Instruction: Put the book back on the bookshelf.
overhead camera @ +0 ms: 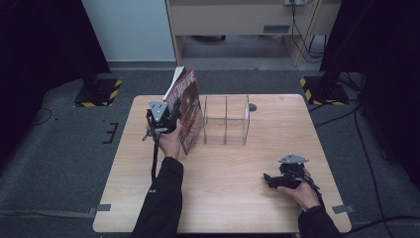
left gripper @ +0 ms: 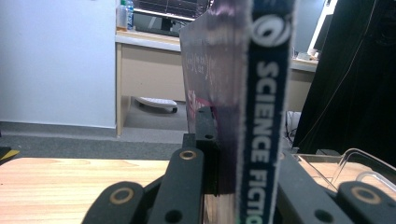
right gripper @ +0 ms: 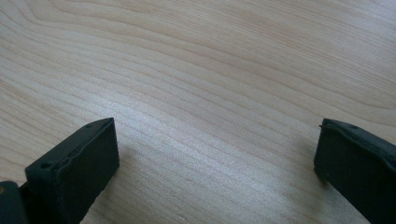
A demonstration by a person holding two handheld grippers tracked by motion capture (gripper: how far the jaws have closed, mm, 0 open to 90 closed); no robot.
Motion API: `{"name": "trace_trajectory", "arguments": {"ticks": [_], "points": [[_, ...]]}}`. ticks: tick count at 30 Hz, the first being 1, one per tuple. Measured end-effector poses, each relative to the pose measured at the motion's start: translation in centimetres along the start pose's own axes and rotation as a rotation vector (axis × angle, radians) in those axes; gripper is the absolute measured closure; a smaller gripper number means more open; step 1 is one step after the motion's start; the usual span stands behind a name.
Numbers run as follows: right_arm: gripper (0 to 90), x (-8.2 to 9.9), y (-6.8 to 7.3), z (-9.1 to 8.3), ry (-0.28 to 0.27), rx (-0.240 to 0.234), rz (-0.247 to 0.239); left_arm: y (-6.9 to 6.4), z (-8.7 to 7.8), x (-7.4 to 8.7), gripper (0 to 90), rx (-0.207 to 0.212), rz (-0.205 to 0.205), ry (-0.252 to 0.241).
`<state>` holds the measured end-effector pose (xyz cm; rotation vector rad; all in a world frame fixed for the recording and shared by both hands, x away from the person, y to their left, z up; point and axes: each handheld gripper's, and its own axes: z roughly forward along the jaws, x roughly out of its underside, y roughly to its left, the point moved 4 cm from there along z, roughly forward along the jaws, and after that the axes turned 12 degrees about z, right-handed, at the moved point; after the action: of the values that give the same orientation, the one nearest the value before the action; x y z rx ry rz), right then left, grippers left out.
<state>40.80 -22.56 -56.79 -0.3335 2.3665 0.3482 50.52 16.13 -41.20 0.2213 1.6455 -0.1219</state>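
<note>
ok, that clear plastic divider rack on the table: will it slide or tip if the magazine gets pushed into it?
The clear plastic divider rack looks thin-walled and light, so it probably slides on the smooth wooden table. It sits low and wide, so tipping seems less likely. The red-covered magazine, clamped in the left tongs, may flex on contact.

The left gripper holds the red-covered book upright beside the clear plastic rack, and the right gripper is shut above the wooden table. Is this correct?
Not quite: the right gripper is open. The right gripper view shows its black jaws wide apart over the wooden table. The rest is right.
</note>
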Motion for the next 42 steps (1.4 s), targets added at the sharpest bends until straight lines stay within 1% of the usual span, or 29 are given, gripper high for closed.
{"name": "trace_trajectory", "arguments": {"ticks": [2,5,7,9,10,12,13,16,18,20,23,24,25,27,30,33,34,36,39,42], "points": [[0.4,0.0,0.0,0.0,0.0,0.0,0.0,-0.1,-0.1,0.3,83.3,0.002,0.004,-0.016],[0.4,0.0,0.0,0.0,0.0,0.0,0.0,-0.2,-0.3,0.5,83.1,0.002,0.009,-0.017],[0.4,0.0,0.0,0.0,0.0,0.0,0.0,-0.2,-0.5,0.7,82.6,0.008,0.023,-0.009],[0.4,0.0,0.0,0.0,0.0,0.0,0.0,-0.3,-0.8,0.8,81.8,0.013,0.045,0.009],[0.4,0.0,0.0,0.0,0.0,0.0,0.0,-0.3,-0.9,0.9,80.4,0.024,0.051,0.012],[0.4,0.0,0.0,0.0,0.0,0.0,0.0,-0.3,-1.2,0.9,76.7,0.035,0.053,0.017],[0.4,0.0,0.0,0.0,0.0,0.0,0.0,-0.3,-1.4,0.9,74.9,0.049,0.047,0.026],[0.4,0.0,0.0,0.0,0.0,0.0,-0.001,-0.2,-1.9,1.1,69.8,0.059,0.069,0.053],[0.4,0.0,0.0,0.0,0.0,0.001,-0.001,-0.2,-2.2,1.3,68.9,0.071,0.076,0.057],[0.4,0.0,0.0,0.0,0.0,0.0,-0.001,-0.2,-2.7,1.6,69.9,0.08,0.082,0.065],[0.4,0.0,0.0,0.0,0.0,0.0,-0.001,-0.1,-3.0,1.9,76.5,0.082,0.081,0.068],[0.4,0.0,0.0,0.0,0.0,0.0,-0.001,-0.1,-3.1,1.9,78.2,0.077,0.084,0.066],[0.4,0.0,0.0,0.0,0.0,0.0,-0.001,-0.2,-3.1,1.9,79.5,0.072,0.082,0.066],[0.4,0.0,0.0,0.0,0.0,0.0,0.0,-0.3,-3.0,1.9,81.8,0.062,0.062,0.06],[0.4,0.0,0.0,0.0,0.0,0.0,0.0,-0.5,-2.8,1.9,82.9,0.044,0.044,0.049],[0.4,0.0,0.0,0.0,0.0,0.0,-0.001,-0.9,-2.7,1.9,82.9,0.036,0.045,0.04],[0.4,0.0,0.0,0.0,0.0,0.0,-0.001,-1.0,-2.7,1.9,82.7,0.033,0.053,0.043],[0.4,0.0,0.0,0.0,0.0,0.0,-0.001,-0.9,-2.7,1.9,79.8,0.036,0.067,0.053],[0.4,0.0,0.0,0.0,0.0,0.0,-0.001,-0.6,-3.0,1.9,71.1,0.043,0.077,0.057],[0.4,0.0,0.0,0.0,0.0,0.0,0.0,-0.2,-3.5,2.0,64.4,0.067,0.099,0.06]]}}
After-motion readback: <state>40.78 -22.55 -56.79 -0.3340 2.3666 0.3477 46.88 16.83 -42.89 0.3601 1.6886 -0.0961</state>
